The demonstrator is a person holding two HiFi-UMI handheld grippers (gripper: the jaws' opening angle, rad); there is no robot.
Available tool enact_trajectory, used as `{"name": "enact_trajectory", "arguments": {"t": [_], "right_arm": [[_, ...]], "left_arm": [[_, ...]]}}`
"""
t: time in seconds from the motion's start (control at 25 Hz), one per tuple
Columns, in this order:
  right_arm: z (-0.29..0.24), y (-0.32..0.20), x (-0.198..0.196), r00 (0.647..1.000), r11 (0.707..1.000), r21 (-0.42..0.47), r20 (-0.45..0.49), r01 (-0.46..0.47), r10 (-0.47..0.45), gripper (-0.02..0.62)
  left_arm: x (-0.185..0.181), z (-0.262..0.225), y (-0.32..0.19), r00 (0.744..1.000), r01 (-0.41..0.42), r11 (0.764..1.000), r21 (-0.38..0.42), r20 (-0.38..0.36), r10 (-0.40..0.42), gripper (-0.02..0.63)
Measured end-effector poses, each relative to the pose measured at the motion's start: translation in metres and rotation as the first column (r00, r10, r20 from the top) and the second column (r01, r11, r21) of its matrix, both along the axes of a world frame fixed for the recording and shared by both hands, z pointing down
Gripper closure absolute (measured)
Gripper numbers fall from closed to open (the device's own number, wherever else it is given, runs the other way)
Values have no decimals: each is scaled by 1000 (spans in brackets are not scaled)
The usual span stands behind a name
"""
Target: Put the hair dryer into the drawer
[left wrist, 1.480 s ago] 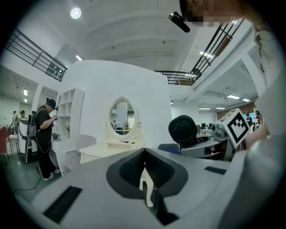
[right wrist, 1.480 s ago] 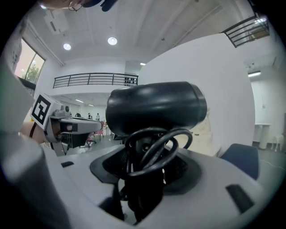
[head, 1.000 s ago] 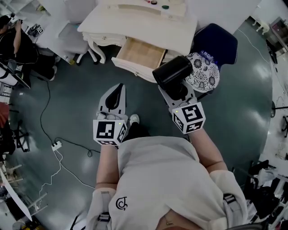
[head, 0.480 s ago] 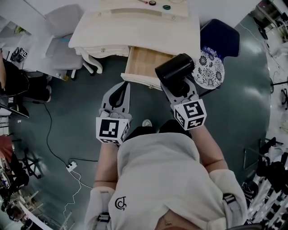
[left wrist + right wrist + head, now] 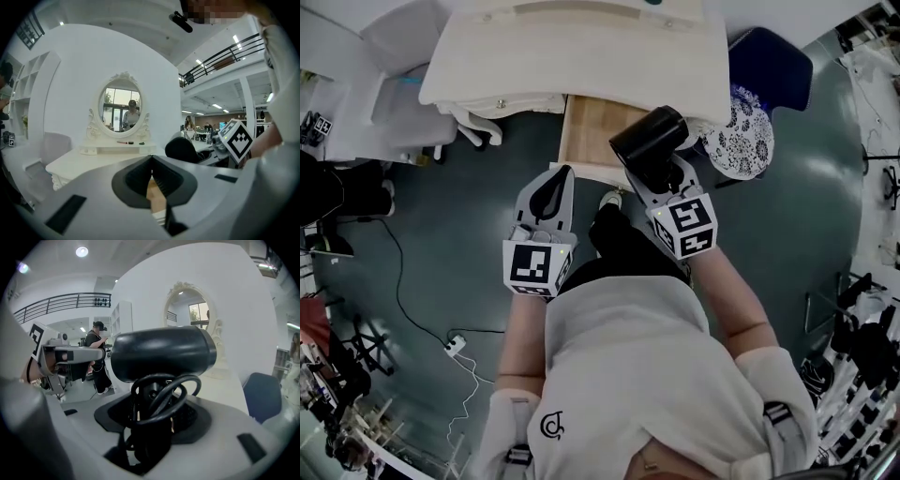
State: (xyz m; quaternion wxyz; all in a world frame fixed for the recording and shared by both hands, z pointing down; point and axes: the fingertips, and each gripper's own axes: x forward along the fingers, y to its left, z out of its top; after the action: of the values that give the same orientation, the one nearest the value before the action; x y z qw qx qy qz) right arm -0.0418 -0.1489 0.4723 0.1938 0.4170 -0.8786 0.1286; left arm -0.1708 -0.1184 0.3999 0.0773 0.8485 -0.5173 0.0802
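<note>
Left gripper (image 5: 563, 174): jaws pressed together, nothing between them, tip near the front edge of the open drawer (image 5: 584, 127) under the dressing table (image 5: 534, 66). Hair dryer (image 5: 649, 141) sits over the drawer's right side in head view, handle and looped cord clamped in right gripper (image 5: 667, 184). Progress: drawer open, dryer brought over. Left to do: lower it in, let go.

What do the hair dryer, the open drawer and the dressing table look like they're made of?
Hair dryer: likely plastic, matte black, smooth body with soft highlights.
Drawer: seemingly bare light wood, tan inside.
Dressing table: probably painted wood, even cream surface.
</note>
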Motion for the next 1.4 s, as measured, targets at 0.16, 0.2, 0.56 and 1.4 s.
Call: {"name": "enact_trajectory", "arguments": {"t": [0.16, 0.2, 0.56, 1.4], "right_arm": [[37, -31, -12, 998, 998, -59, -54, 14, -18, 358], [45, -37, -14, 997, 997, -70, -68, 24, -29, 359], [149, -66, -53, 929, 942, -219, -215, 255, -302, 357], [297, -53, -70, 627, 637, -612, -278, 469, -728, 350]], "left_arm": [[-3, 12, -34, 1000, -17, 1000, -18, -4, 17, 592], [-4, 15, -43, 1000, -18, 1000, -22, 1, 18, 592], [-24, 50, -116, 1000, -15, 997, -79, 20, 17, 592], [-44, 100, -153, 999, 24, 980, -197, 41, -16, 592]]}}
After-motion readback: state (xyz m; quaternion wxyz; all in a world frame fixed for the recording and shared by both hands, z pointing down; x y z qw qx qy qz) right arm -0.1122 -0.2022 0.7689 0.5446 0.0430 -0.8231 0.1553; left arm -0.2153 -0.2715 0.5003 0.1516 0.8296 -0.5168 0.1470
